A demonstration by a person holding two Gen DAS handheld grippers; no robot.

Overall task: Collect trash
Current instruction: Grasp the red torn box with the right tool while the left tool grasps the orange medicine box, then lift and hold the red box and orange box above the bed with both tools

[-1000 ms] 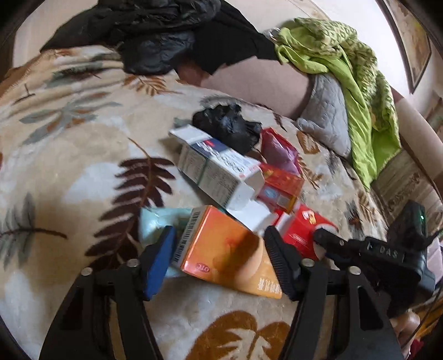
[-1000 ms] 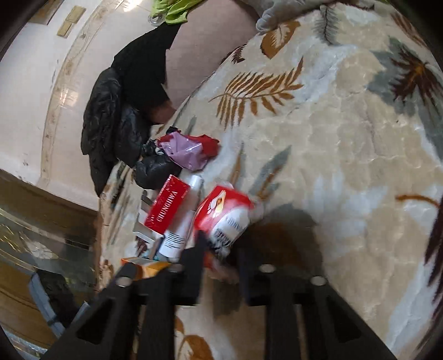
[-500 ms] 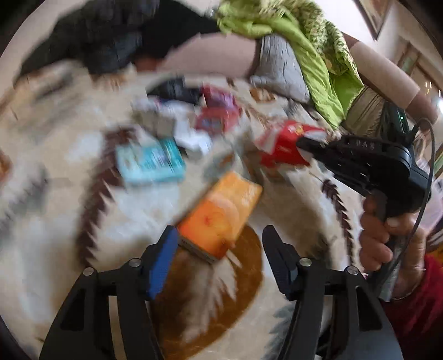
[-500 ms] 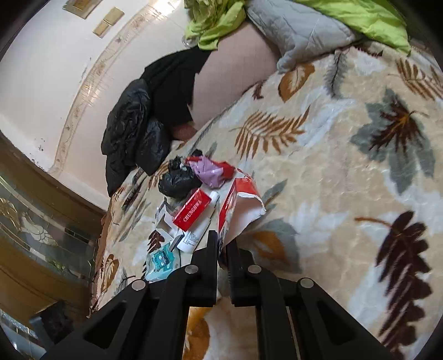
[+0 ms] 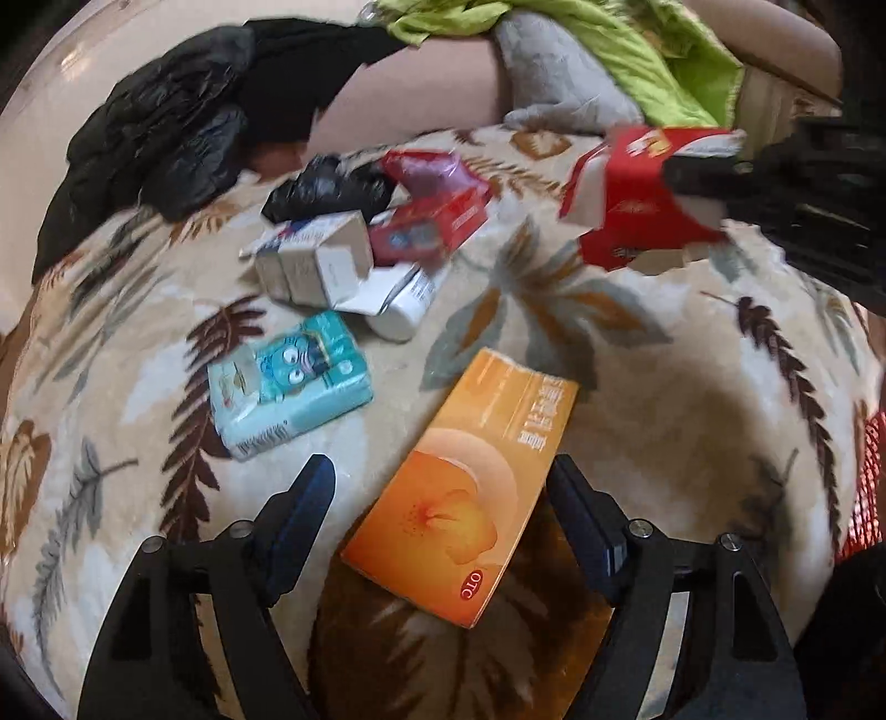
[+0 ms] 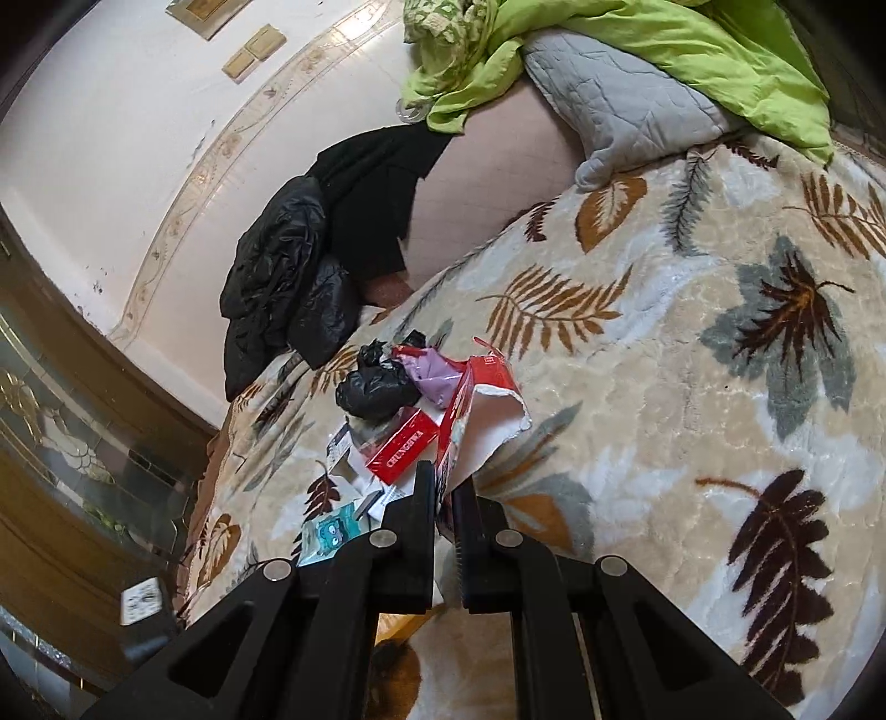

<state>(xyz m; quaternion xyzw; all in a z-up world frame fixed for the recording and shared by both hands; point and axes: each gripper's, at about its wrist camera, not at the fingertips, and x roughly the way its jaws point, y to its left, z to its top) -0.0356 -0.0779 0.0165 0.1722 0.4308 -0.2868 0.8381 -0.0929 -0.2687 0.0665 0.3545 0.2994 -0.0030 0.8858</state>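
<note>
An orange medicine box (image 5: 476,476) lies flat on the leaf-patterned blanket (image 5: 692,387), between the jaws of my left gripper (image 5: 440,476). Those jaws are opening, and the left pad stands clear of the box. My right gripper (image 6: 443,482) is shut on a torn red-and-white carton (image 6: 476,410) and holds it above the blanket. In the left wrist view that carton (image 5: 637,194) hangs at the upper right. A teal tissue pack (image 5: 288,387), a white box (image 5: 315,260), a red cigarette pack (image 5: 426,227), a knotted black bag (image 5: 326,188) and a purple-red wrapper (image 5: 426,166) lie in a cluster.
A black jacket (image 5: 160,138) is draped over the sofa back at the far left. A green cloth (image 5: 664,50) and a grey quilted cushion (image 6: 620,105) lie at the far right. Red mesh (image 5: 866,476) shows at the right edge.
The right gripper closed on the red-and-white carton and lifted it off the blanket. The left gripper swung and rolled, its jaws widened, and the orange box now lies slanted between them.
</note>
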